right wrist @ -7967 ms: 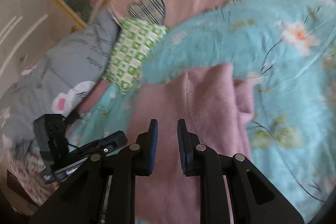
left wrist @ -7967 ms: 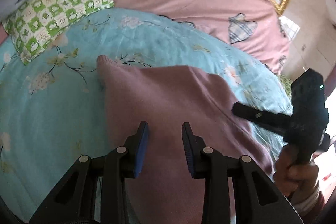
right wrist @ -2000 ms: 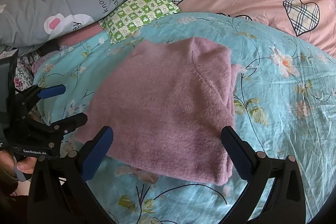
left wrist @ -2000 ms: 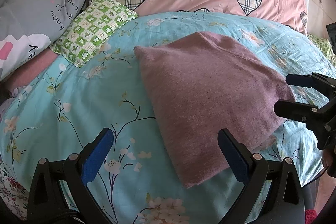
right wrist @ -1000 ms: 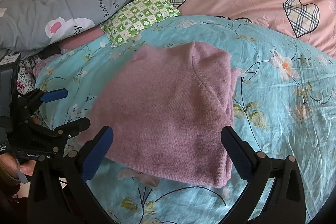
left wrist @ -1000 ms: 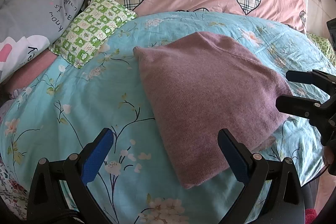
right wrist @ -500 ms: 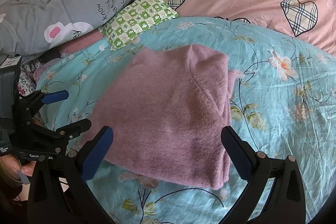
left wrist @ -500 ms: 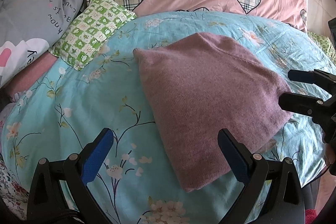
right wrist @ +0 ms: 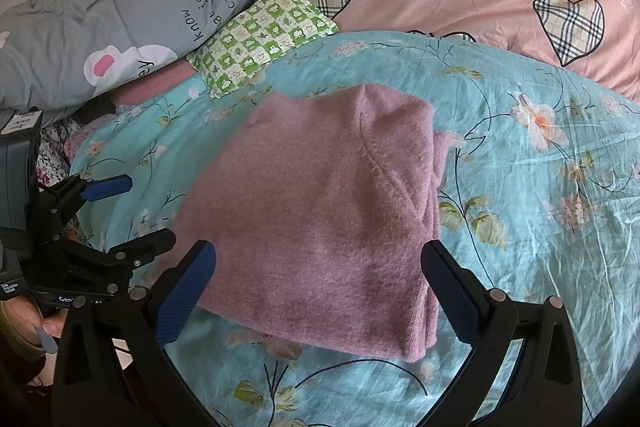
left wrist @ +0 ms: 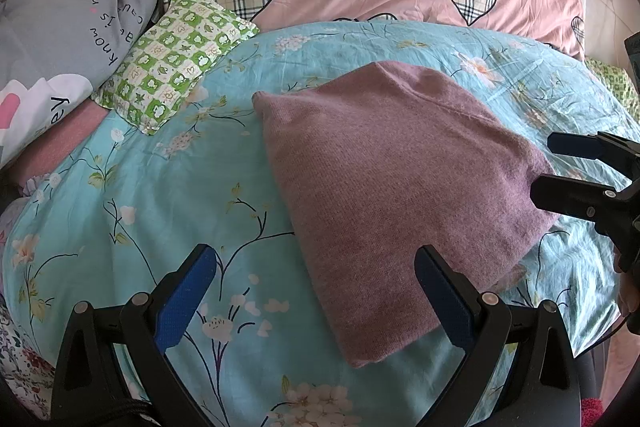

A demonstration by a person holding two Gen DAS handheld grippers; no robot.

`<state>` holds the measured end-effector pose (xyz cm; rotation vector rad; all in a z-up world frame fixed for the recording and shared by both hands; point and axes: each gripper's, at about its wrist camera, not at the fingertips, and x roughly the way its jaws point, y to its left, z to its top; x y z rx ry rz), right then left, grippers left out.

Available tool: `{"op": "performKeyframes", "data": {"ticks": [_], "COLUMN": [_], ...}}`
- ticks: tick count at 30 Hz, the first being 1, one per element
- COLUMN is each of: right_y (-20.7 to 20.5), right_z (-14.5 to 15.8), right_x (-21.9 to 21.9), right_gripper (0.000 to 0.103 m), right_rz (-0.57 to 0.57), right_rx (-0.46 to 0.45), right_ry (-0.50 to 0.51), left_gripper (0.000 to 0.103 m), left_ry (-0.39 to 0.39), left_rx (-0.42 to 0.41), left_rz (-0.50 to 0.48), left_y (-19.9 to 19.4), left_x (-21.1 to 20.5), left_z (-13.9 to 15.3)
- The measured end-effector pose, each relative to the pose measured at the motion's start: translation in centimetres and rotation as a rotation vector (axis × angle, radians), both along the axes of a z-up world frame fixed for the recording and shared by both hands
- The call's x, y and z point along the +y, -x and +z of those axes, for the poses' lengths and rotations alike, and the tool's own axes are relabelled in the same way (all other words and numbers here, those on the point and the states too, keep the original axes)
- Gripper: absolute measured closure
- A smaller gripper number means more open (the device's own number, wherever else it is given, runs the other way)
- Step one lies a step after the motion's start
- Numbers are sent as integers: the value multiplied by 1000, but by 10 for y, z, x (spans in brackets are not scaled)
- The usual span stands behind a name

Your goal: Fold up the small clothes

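The mauve knit sweater (left wrist: 392,187) lies folded into a compact rectangle on the turquoise floral quilt (left wrist: 160,195), where eight seconds ago both grippers worked close over it with narrow jaws. Now the left gripper (left wrist: 316,291) and right gripper (right wrist: 318,289) are spread wide and holding nothing, so the fold looks finished. The green checked pillow (left wrist: 176,59) and grey pillow (right wrist: 120,27) lie well apart; nothing obstructs.

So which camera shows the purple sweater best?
The right wrist view: the sweater lies centred, with its stacked folded edges showing on the right. In the left wrist view the sweater is whole but off-centre, its layers hidden.
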<state>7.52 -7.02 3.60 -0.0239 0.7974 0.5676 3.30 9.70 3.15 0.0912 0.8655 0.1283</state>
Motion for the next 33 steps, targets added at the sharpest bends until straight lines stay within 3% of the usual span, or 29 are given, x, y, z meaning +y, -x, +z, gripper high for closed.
{"op": "performKeyframes", "data": {"ticks": [33], "right_y": [-4], "right_z": [5], "right_x": [-3], "right_gripper": [1], "right_rz": [6], "right_rx": [-7], "right_ry": [-9], "left_gripper": [3], "left_ry": [11], "left_rx": [4], "left_rz": [-18], "left_y": [-6], "left_x": [1], "left_z": [5]}}
